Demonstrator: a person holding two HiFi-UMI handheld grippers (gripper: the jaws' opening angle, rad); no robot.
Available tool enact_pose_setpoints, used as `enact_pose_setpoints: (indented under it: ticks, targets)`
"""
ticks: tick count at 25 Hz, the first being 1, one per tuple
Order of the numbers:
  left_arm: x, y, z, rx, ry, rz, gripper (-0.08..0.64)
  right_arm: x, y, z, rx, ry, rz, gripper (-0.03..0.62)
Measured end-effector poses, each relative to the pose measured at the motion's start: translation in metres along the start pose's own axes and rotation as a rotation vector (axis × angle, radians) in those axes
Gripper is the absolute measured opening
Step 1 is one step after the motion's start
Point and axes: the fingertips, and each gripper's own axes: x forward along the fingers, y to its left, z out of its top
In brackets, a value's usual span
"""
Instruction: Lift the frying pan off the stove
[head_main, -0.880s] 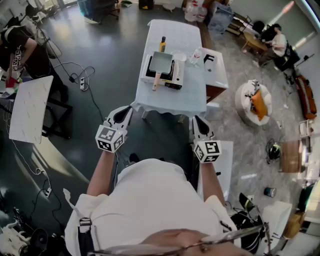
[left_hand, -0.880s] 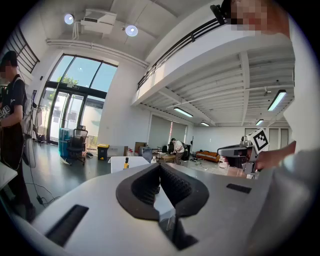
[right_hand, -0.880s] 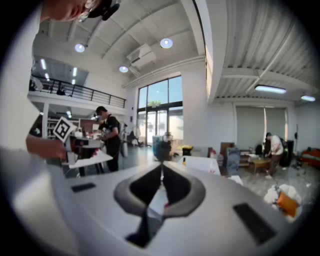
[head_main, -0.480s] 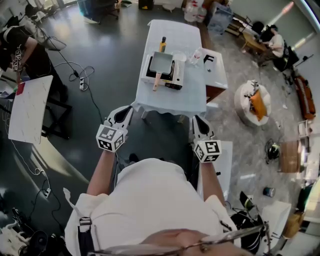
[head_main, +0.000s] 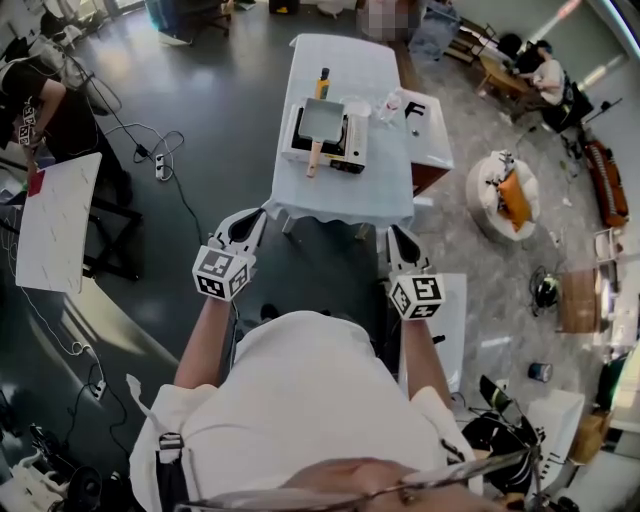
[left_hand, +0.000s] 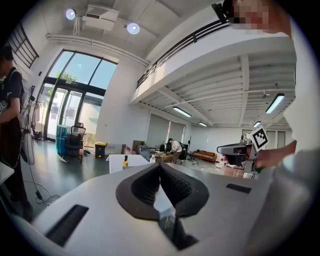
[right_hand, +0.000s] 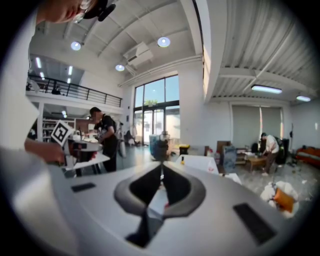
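White T-shirt (head_main: 300, 400); grey left tool (head_main: 257, 217), right tool (head_main: 394, 236).

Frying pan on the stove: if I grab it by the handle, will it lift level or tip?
The frying pan looks like rigid metal, so it should come up in one piece. Its wooden handle sticks out from one side, over the front edge of the stove, so held there the pan end will likely droop.

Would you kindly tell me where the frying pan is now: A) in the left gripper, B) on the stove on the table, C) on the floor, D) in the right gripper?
B: the frying pan rests on the stove on the table, and the left gripper and right gripper are both shut and empty.
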Motion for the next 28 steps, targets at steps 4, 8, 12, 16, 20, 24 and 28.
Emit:
enact_pose_setpoints:
  ticks: [4,8,12,16,20,24,28]
  targets:
    - [-0.004,0.008,-0.002,0.001,0.009,-0.019,0.031,0.002,0.011,-0.001,0.002,0.003,-0.015,0.035]
    - [-0.009,0.018,-0.004,0.004,0.017,-0.036,0.031,0.006,0.025,0.0,0.001,0.003,-0.03,0.035]
    - [-0.017,0.03,-0.006,0.003,0.024,-0.047,0.031,0.008,0.042,-0.002,0.0,0.003,-0.04,0.035]
    - [-0.023,0.037,-0.007,0.011,0.031,-0.071,0.031,0.012,0.06,-0.003,-0.004,0.006,-0.043,0.035]
    - [-0.03,0.042,-0.011,0.017,0.04,-0.092,0.031,0.015,0.075,-0.005,-0.002,0.015,-0.048,0.035]
    - [-0.031,0.046,-0.013,0.007,0.043,-0.1,0.031,0.015,0.08,-0.008,0.004,0.03,-0.053,0.035]
    - [-0.027,0.048,-0.015,-0.004,0.047,-0.1,0.031,0.019,0.078,-0.012,0.008,0.046,-0.05,0.035]
